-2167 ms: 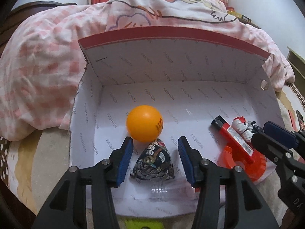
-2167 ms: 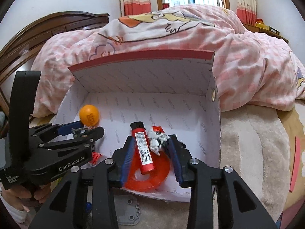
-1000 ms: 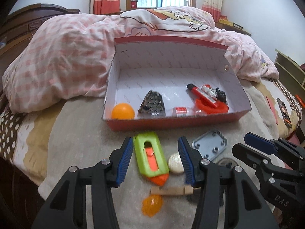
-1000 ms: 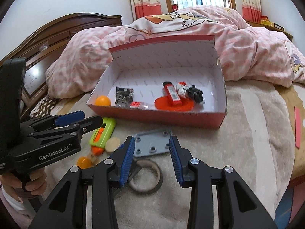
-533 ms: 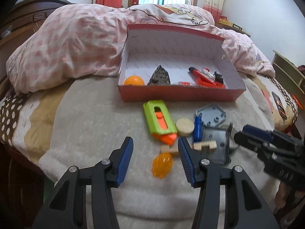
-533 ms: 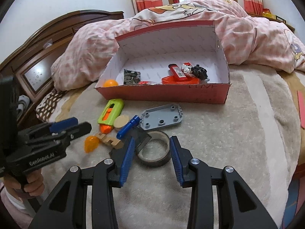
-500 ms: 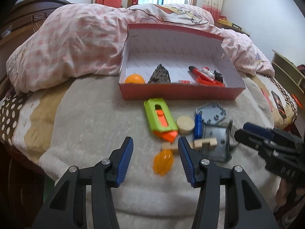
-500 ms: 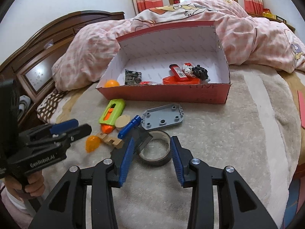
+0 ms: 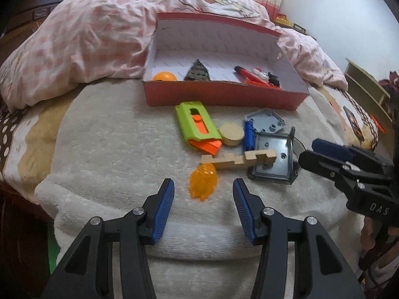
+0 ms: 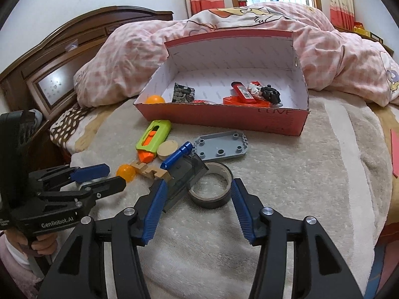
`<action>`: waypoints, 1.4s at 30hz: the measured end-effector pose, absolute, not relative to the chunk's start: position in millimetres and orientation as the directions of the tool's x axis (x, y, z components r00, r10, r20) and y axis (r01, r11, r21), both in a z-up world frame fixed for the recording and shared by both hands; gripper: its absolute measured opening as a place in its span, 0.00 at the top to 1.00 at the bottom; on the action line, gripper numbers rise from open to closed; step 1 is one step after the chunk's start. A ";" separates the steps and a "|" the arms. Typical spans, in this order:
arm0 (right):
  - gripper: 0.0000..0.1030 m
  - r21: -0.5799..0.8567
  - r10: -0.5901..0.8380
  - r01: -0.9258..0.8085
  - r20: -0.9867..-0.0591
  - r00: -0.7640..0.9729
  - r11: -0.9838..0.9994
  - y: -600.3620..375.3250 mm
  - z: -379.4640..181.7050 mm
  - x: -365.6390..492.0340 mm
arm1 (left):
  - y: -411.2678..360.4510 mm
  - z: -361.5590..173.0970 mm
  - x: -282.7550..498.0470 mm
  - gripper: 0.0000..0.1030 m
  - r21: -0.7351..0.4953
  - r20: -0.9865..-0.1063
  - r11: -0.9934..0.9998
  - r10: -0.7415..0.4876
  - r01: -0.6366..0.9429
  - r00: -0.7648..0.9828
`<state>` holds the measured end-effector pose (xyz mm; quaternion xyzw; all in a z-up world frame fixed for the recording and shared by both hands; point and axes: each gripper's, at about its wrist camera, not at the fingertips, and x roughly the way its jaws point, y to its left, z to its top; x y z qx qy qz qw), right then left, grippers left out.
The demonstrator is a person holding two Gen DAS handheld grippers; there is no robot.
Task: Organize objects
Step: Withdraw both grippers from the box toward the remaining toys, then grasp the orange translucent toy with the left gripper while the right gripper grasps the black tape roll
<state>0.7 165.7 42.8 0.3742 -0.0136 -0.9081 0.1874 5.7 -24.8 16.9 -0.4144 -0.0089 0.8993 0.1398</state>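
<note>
Left tongs (image 9: 203, 194) stood part open and empty, poised above the blanket with the orange egg (image 9: 203, 180) lying just ahead of the gap between the blue pads. Right tongs (image 10: 197, 194) were empty too, jaws opening, aimed at the tape roll (image 10: 212, 189), which lay ahead of the gap, not yet between the pads. Box (image 10: 224, 120) sat further up the bed against the quilt, already holding a ball (image 10: 155, 99), a patterned pouch (image 10: 183, 91), a red lighter (image 10: 240, 89) and a small figure (image 10: 268, 94). Loose items remaining on the blanket: green cutter (image 9: 195, 124), wooden disc (image 9: 232, 134), blue pen (image 9: 248, 134), wooden block (image 9: 239, 159), grey plate (image 9: 265, 120), dark tray (image 9: 273, 159). Step in hand looked like a twin approach, one pick per side. For the egg: likely smooth and rounded, so centre it between the pads and close across its short width, low to the blanket, or it may squirt out. The wooden block touched the egg's far end, so come in from the near side. For the roll: widen fully, straddle the outer wall, and mind the dark tray overlapping its left edge. The soft blanket would give under pressure, so descend gently.
</note>
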 end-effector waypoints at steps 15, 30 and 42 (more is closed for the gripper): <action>0.47 -0.020 -0.226 0.378 -0.772 -0.594 -0.926 151.0 21.5 -10.4 | -17.2 9.9 -7.4 0.52 -0.087 -0.751 -0.974 0.203 -0.210 -0.629; 0.53 0.107 -0.296 0.336 -0.754 -0.586 -0.936 164.5 23.1 -17.6 | -24.9 12.4 -5.4 0.76 -0.111 -0.739 -0.975 0.209 -0.190 -0.641; 0.53 0.161 -0.312 0.291 -0.732 -0.606 -0.943 181.4 32.8 -11.7 | -24.5 24.3 -1.6 0.76 -0.119 -0.722 -0.974 0.220 -0.195 -0.656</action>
